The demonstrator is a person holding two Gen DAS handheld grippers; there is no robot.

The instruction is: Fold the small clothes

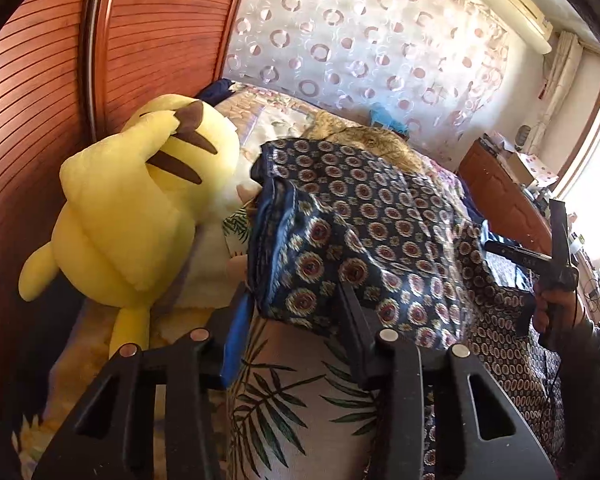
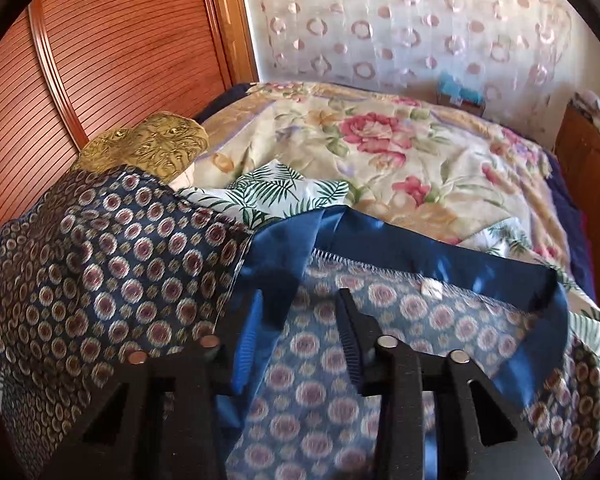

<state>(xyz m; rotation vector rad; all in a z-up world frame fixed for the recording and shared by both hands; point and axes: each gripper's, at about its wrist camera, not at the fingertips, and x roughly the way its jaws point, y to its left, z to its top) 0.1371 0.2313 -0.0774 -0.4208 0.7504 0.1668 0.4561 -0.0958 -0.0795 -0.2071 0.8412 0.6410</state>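
Reddish slatted wardrobe doors (image 1: 40,128) and a white curtain with pink rings (image 1: 360,32) are backing a bed covered by a floral bedspread (image 2: 380,148). A yellow plush toy (image 1: 140,208) is lying on the bed beside the doors. The task's thing, a navy garment printed with round medallions (image 1: 360,232), is lying bunched across the bed over a white cloth with green palm leaves (image 1: 292,400).

The left gripper (image 1: 296,300) is pointing down at the garment's folded edge, and its fingers (image 1: 354,312) are standing partly spread, with the garment's blue-lined hem between them; whether the pads are pressing on the cloth I cannot tell. The right gripper (image 2: 300,300) is hovering over the garment's paler inside face and blue satin lining (image 2: 420,264). Its fingers (image 2: 350,316) are likewise partly spread, with cloth lying between them, and a firm pinch is not showing. A hand (image 1: 548,312) is gripping the right gripper's handle at the left wrist view's right edge.
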